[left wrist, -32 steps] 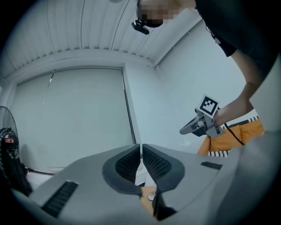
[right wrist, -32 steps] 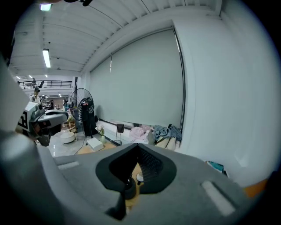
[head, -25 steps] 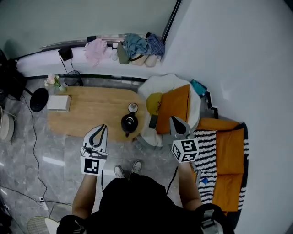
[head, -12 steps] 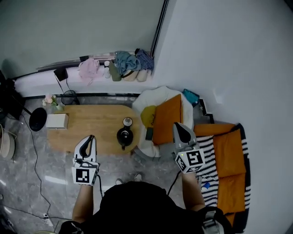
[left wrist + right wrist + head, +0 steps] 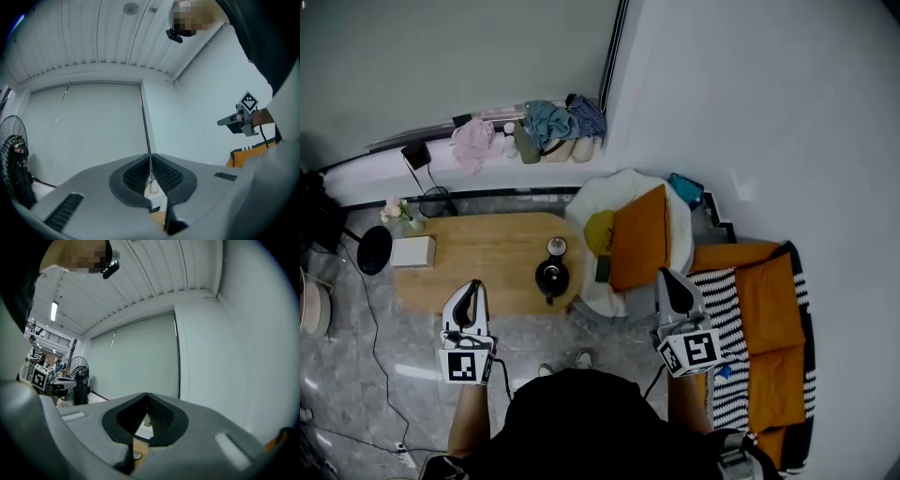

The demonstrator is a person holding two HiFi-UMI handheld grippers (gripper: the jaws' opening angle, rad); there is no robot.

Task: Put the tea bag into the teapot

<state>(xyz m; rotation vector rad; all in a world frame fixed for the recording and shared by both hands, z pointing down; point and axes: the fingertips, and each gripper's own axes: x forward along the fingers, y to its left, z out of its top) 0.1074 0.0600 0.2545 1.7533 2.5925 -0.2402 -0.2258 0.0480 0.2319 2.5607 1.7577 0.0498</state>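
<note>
The left hand-held gripper (image 5: 472, 289) and right hand-held gripper (image 5: 672, 278) are closed, empty. The teapot (image 5: 550, 276) stands ahead between the 2, at the worktop (image 5: 478, 251) edge.

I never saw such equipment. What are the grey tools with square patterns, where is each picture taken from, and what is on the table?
No robot: a person holds a tool in each hand, the left gripper and the right gripper. One picture looks down from the person's head; the other two come from cameras riding on the grippers. Both grippers are shut, holding nothing. On the wooden table: a black teapot, a small round container, a white box, flowers. No tea bag is recognisable.
</note>
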